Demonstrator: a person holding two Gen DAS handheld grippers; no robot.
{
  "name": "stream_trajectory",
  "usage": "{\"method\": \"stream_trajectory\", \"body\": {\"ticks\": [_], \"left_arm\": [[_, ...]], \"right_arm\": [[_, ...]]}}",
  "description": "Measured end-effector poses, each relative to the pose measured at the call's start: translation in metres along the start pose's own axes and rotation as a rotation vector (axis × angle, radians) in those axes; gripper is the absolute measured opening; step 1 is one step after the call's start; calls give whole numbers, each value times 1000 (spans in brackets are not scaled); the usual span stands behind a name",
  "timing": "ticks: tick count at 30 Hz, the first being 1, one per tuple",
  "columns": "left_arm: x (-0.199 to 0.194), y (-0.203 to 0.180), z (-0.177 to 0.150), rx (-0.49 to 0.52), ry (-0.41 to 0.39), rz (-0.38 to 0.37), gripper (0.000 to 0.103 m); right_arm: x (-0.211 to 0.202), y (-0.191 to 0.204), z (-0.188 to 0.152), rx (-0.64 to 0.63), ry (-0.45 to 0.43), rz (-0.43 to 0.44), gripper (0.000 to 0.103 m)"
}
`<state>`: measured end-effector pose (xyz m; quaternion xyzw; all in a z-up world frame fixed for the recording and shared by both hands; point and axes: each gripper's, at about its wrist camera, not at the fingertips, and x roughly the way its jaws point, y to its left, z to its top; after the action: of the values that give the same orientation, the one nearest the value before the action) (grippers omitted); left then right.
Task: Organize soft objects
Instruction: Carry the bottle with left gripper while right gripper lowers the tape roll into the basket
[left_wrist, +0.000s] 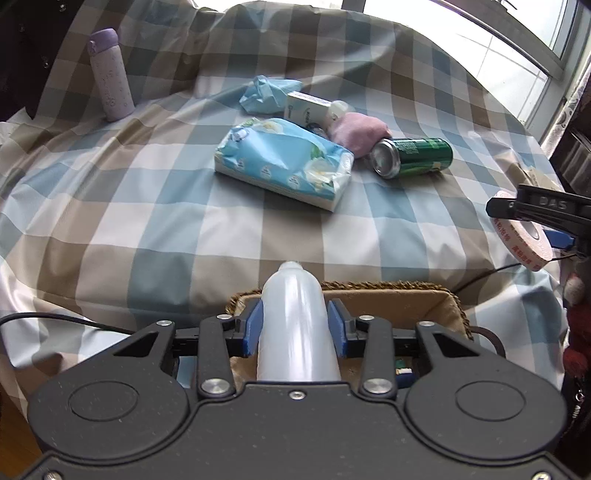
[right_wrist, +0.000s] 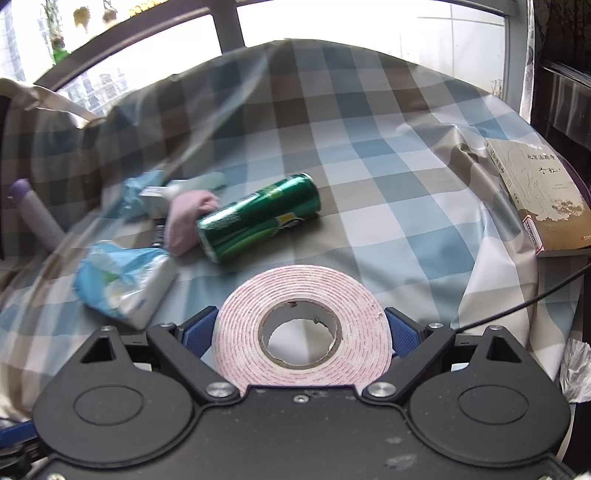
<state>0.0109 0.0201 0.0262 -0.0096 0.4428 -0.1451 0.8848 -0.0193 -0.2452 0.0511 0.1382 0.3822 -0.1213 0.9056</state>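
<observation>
My left gripper (left_wrist: 298, 325) is shut on a translucent white plastic bottle (left_wrist: 295, 306), held above a woven basket (left_wrist: 436, 299) at the near edge of the checked cloth. My right gripper (right_wrist: 301, 328) is shut on a roll of pink-and-white tape (right_wrist: 301, 317); it also shows in the left wrist view (left_wrist: 517, 236) at the far right. On the cloth lie a blue tissue pack (left_wrist: 284, 162), a pink soft bundle (left_wrist: 356, 131), a crumpled blue cloth (left_wrist: 266, 92), and a green can (left_wrist: 413, 157) on its side.
A purple flask (left_wrist: 110, 74) stands at the back left. A small white box (left_wrist: 308, 109) lies by the pink bundle. A book (right_wrist: 539, 195) lies at the right edge. A black cable (right_wrist: 535, 295) runs there. Windows are behind.
</observation>
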Motion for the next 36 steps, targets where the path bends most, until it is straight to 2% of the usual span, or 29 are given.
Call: {"method": "stream_trajectory", "body": {"ticks": [2, 10, 18, 20, 23, 28, 30, 32, 36], "left_arm": [[0, -2, -3, 3, 9, -17, 20], [8, -11, -15, 25, 64, -31, 21], [12, -10, -25, 21, 104, -3, 22], [13, -9, -27, 20, 116, 5, 26], [13, -9, -30, 22, 129, 20, 42], [14, -9, -32, 23, 137, 56, 47], [14, -10, -32, 24, 138, 69, 53], [15, -10, -32, 24, 142, 78, 53], [16, -11, -33, 30, 148, 99, 58]], "right_arm": [[-16, 4, -7, -3, 1, 35, 94], [-45, 16, -41, -16, 103, 160, 94], [-52, 31, -66, -68, 160, 200, 95], [-49, 34, -69, -71, 186, 222, 95], [-47, 37, -74, -73, 209, 240, 95], [-44, 39, -78, -70, 234, 251, 96], [-42, 38, -78, -66, 241, 260, 99], [-42, 38, -77, -66, 244, 265, 100], [-44, 39, -78, -84, 225, 230, 100]]}}
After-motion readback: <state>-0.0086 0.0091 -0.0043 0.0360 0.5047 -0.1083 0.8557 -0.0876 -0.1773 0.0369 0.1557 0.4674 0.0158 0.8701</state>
